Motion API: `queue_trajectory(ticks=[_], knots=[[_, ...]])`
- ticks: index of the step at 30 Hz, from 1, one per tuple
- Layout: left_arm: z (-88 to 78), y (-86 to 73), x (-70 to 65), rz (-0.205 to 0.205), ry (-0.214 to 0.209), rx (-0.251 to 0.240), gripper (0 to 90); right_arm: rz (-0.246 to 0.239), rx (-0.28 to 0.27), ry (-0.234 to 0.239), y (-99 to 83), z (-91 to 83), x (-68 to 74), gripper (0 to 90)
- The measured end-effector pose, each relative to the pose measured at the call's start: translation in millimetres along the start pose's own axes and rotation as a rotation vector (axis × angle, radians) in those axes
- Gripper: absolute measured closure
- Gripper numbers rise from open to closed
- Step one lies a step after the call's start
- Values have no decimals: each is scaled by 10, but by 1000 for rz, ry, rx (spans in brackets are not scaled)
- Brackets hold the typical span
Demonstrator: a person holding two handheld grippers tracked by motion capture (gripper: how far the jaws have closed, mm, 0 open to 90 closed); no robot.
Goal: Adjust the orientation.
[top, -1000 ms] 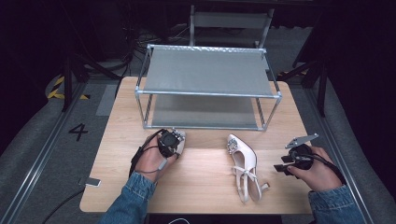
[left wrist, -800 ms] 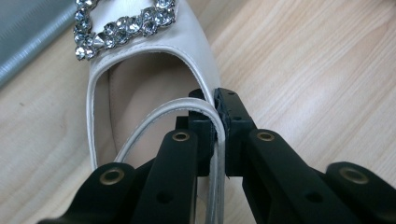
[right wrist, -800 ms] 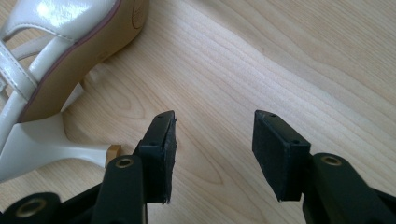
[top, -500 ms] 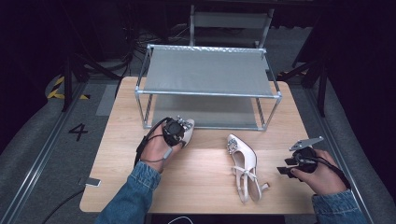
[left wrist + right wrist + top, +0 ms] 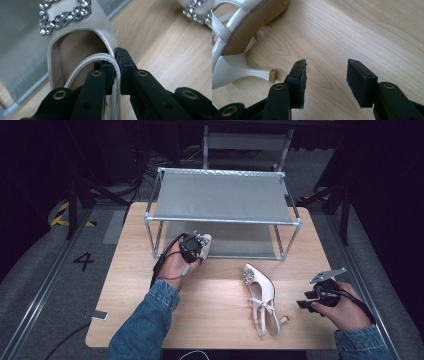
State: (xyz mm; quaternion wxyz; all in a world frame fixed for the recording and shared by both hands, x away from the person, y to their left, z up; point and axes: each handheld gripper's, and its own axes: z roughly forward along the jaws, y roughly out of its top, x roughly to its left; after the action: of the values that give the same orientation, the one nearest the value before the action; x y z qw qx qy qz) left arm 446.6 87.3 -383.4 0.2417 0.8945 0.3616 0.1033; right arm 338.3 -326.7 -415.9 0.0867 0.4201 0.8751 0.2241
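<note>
The left gripper [image 5: 116,62] clamps a cream, rhinestone-buckled shoe [image 5: 75,27] by its strap, beside the rack [image 5: 225,195]; the right gripper [image 5: 325,75] gapes empty. Floor marking "4" [image 5: 83,261].

Your worktop [image 5: 215,295] is lit brightly and evenly from above, while the room beyond its far edge and both side edges falls into near-black. The rack [image 5: 222,197] throws a soft shadow on the shelf beneath it. The high view looks slightly soft and grainy. In the left gripper view, the rhinestone buckle [image 5: 65,15] sparkles with small glints, and the black tongs [image 5: 115,72] nearest the lens are a little blurred. In the right gripper view, the wood grain is sharp and the shoe heel [image 5: 244,70] casts a faint shadow.
</note>
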Motion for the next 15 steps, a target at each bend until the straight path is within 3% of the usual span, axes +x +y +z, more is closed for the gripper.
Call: queue_trajectory(ticks=[8,15], knots=[[161,69,69,-28,49,-46,853,-14,1,3,16,12,19,515],[263,122,101,-15,60,-20,853,-23,14,-5,21,34,33,515]])
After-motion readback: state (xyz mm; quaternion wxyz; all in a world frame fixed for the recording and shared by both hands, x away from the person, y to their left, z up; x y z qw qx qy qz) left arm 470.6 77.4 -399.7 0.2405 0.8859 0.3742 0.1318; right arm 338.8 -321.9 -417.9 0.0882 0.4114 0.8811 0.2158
